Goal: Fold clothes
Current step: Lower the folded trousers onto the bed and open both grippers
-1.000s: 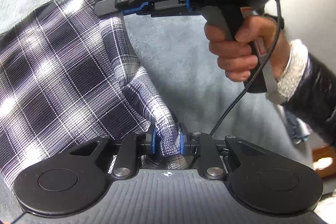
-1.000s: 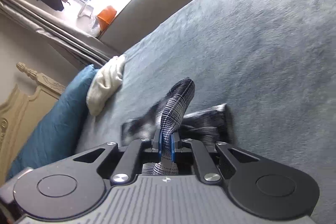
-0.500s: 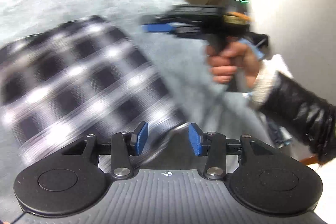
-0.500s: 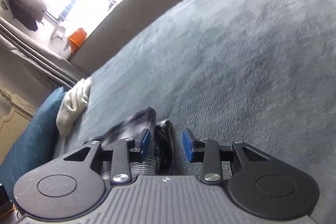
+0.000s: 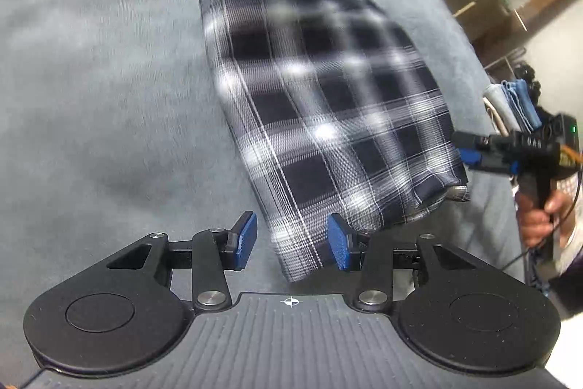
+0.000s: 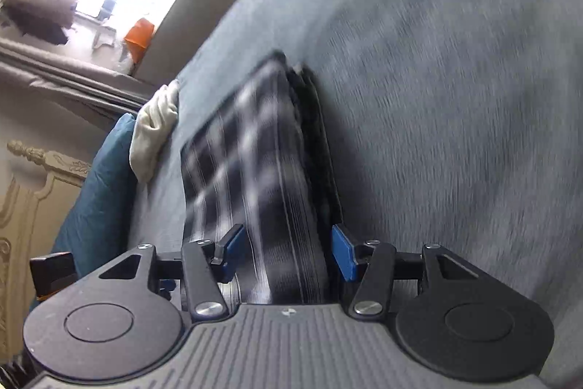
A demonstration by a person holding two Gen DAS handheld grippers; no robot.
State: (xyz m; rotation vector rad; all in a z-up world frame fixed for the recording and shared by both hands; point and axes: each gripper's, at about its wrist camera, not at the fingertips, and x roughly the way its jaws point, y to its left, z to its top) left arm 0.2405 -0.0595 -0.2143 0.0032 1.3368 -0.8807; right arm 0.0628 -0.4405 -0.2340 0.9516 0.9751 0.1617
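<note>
Already the plaid garment (image 5: pixel 328 119) lies folded into a compact rectangle on the grey bed (image 5: pixel 109 79). The left tool (image 5: pixel 291 239) gapes empty at its near corner; the right tool (image 6: pixel 288 250), jaws just opening, straddles its edge without pinching. Likely only smoothing remains.

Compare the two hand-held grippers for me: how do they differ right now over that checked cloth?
The left hand-held gripper has only a corner of the plaid cloth between its blue pads; the right hand-held gripper straddles the cloth's thick folded edge. The right's jaws stand a little wider than the left's. Both have just been opening, neither pinches the cloth, and it lies folded on the grey blanket.
</note>
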